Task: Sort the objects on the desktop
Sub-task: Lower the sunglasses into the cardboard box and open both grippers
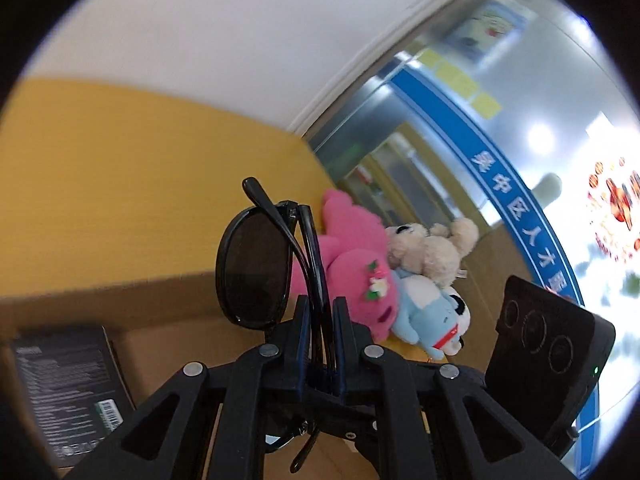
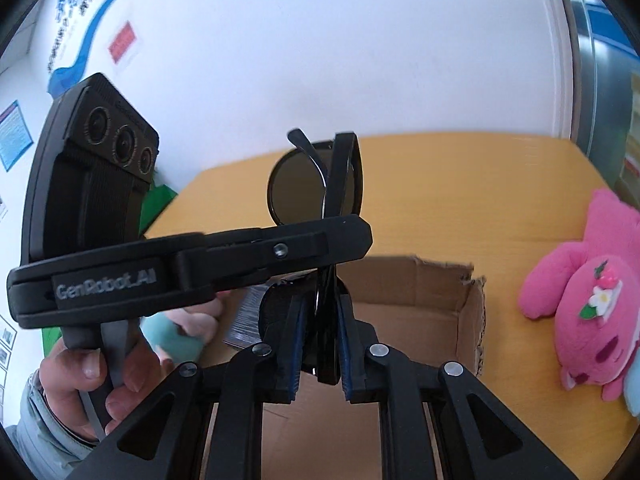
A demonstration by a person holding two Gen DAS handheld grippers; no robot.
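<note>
Both grippers pinch one pair of folded sunglasses (image 2: pixel 316 184): left gripper (image 1: pixel 320 312) and right gripper (image 2: pixel 320 320) each have fingers pressed on the frame. Glasses hang above the open cardboard box (image 2: pixel 440 320), pink plush (image 2: pixel 580 308) lying beside it. Step, as judged: carrying to the box. Next likely needs lowering inside, then both grips released together.

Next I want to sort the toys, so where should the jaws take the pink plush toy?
Grip the pink plush toy across its soft body, coming from above: it lies flat on the yellow table, head toward the camera, wider than the limbs. Its lower side presses against a light blue toy, so avoid that edge.
</note>
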